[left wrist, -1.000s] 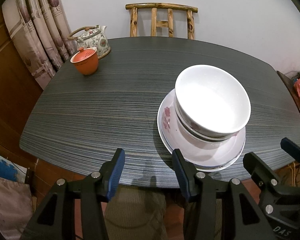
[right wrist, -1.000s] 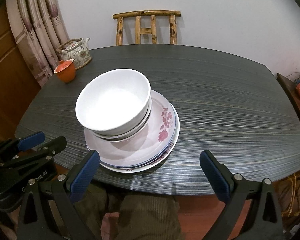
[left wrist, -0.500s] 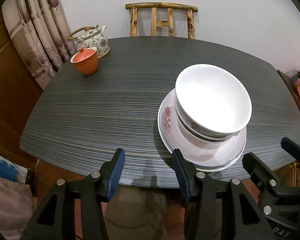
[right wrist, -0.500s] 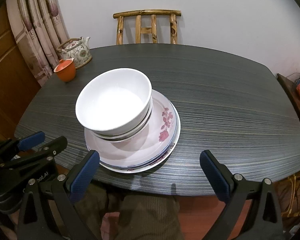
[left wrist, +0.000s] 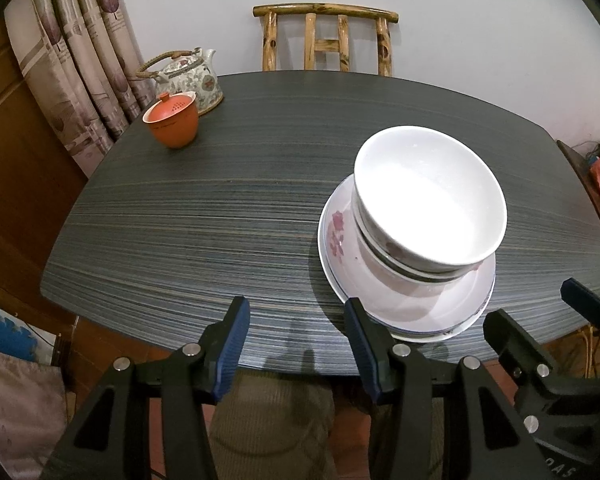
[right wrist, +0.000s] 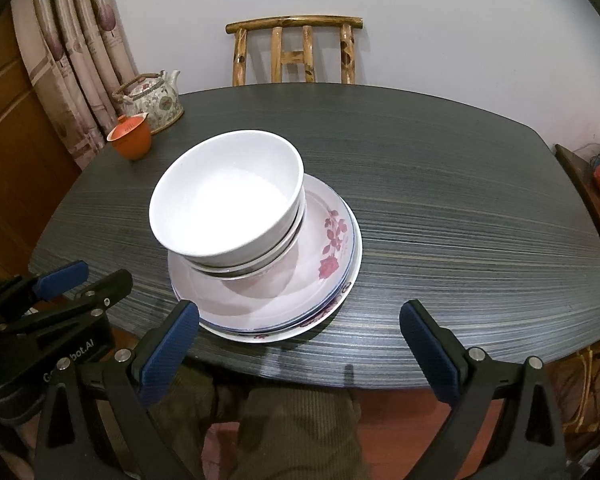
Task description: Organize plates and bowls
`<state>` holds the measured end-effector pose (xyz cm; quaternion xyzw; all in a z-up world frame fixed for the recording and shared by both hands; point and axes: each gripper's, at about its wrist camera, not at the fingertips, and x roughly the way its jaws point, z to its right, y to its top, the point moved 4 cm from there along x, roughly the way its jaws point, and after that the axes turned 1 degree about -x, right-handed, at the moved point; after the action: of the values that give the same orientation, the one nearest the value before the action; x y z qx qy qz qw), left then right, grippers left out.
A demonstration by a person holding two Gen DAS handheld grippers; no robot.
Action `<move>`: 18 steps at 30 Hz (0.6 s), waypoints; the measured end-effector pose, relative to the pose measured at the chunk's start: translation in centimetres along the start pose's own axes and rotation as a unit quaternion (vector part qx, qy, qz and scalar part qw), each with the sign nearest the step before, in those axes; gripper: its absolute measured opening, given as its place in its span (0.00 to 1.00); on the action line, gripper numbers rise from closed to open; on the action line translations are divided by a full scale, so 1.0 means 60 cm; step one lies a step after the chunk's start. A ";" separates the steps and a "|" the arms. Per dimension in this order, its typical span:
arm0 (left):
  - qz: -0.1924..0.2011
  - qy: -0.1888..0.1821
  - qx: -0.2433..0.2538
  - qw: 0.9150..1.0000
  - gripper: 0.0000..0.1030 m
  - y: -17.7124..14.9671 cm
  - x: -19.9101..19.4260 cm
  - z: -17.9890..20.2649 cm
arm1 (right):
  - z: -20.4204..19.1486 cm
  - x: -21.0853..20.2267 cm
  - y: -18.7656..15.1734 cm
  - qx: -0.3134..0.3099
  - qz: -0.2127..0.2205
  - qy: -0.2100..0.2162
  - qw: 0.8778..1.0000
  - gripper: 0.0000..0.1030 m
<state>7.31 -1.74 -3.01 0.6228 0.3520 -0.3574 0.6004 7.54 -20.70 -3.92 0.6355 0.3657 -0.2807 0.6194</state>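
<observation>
The left gripper (left wrist: 296,344) is hovering at the bottom of its own view, its blue-padded fingers (left wrist: 230,350) spread apart with nothing between them, sitting just short of the near table edge. Its right finger is overlapping the near-left rim of the plate stack in the picture; whether it is touching cannot be told. The right gripper (right wrist: 300,344) is hanging at the bottom of its view, fingers spread wider and holding nothing, with its left finger (right wrist: 168,354) lying just below the stack's near rim.

The stack of plates (right wrist: 332,276) is sitting near the front edge of the dark striped table (left wrist: 220,216), at the right of the left wrist view and left of centre in the right wrist view. The plates are white and shallow, the top one carrying a pink rose print on its inner wall, a lower one showing a thin blue rim line. Nested white bowls (right wrist: 228,208) are resting on the plates, shifted off centre and tilting toward the camera; the top bowl is plain and glossy inside, and a dark-lined rim is peeking out beneath it.

At the upper left of the frame an orange lidded cup (left wrist: 172,124) is standing just in front of a floral teapot (left wrist: 188,76), well apart from the stack. A bamboo chair (left wrist: 326,36) is standing behind the table's far edge, with patterned curtains (left wrist: 80,60) at the left.
</observation>
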 end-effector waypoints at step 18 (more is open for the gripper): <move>0.002 0.006 0.008 1.000 0.49 0.001 0.006 -0.002 | -0.002 0.000 -0.007 0.000 -0.005 0.000 1.000 0.97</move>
<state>7.53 -1.60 -3.27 0.6307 0.3514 -0.3554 0.5936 7.21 -20.57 -4.14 0.6337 0.3691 -0.2837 0.6179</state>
